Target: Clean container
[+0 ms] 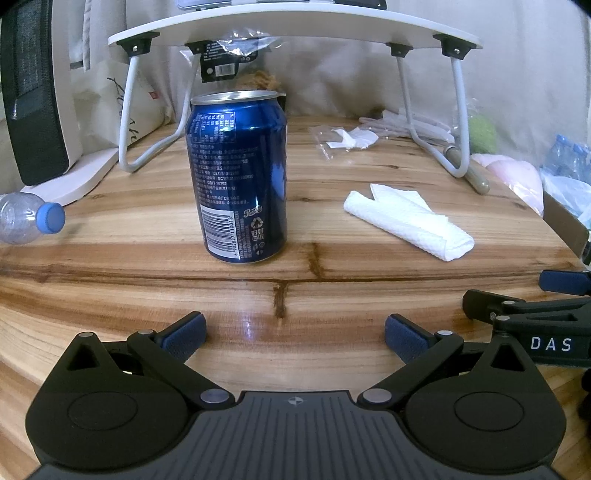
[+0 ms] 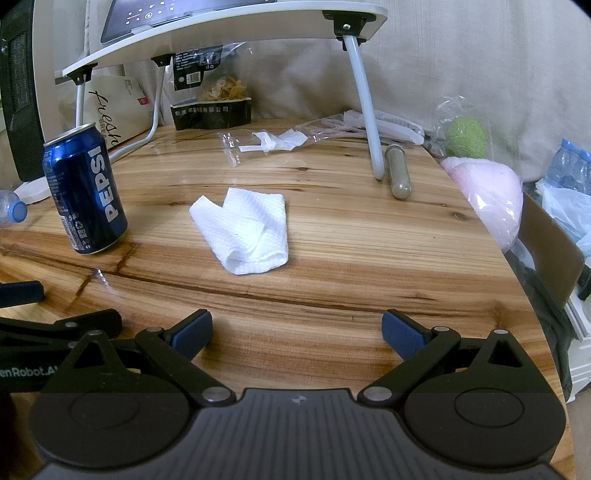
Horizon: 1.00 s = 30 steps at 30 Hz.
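Observation:
A blue Pepsi can (image 1: 238,177) stands upright on the wooden table (image 1: 332,295), straight ahead of my left gripper (image 1: 295,338), which is open and empty, well short of the can. The can also shows at the left of the right wrist view (image 2: 85,192). A folded white paper towel (image 2: 245,230) lies on the table ahead of my right gripper (image 2: 297,334), which is open and empty. The towel also shows in the left wrist view (image 1: 410,219), right of the can. The right gripper's fingers (image 1: 524,306) show at the left view's right edge.
A white folding lap desk (image 1: 295,26) stands at the back on bent metal legs. A plastic bottle with a blue cap (image 1: 33,219) lies at the left. Torn wrappers (image 2: 269,142), a green tube (image 2: 397,171), a snack bag (image 2: 212,99) and a pink bundle (image 2: 487,199) sit farther back and right.

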Available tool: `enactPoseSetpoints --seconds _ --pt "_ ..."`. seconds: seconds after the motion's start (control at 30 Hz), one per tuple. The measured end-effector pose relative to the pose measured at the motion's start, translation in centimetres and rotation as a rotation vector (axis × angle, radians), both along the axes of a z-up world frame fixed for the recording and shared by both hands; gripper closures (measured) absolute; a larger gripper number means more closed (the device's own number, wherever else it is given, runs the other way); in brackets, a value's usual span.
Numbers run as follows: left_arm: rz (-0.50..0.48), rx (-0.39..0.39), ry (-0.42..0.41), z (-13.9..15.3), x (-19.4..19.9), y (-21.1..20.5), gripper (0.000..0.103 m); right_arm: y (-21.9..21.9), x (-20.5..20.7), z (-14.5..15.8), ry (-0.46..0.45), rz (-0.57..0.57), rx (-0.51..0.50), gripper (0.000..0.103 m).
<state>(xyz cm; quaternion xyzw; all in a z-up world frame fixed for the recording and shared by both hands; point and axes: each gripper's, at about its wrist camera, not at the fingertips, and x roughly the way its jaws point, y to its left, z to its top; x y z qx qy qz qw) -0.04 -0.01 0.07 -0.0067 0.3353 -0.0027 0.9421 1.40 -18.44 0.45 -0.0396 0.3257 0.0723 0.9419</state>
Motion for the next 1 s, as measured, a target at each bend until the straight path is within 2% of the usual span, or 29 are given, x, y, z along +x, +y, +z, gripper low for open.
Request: enactPoseSetpoints --seconds 1.0 --pt "0.001 -0.003 0.002 0.69 -0.46 -0.26 0.0 0.0 -0.01 -0.01 0.0 0.0 0.0 0.0"
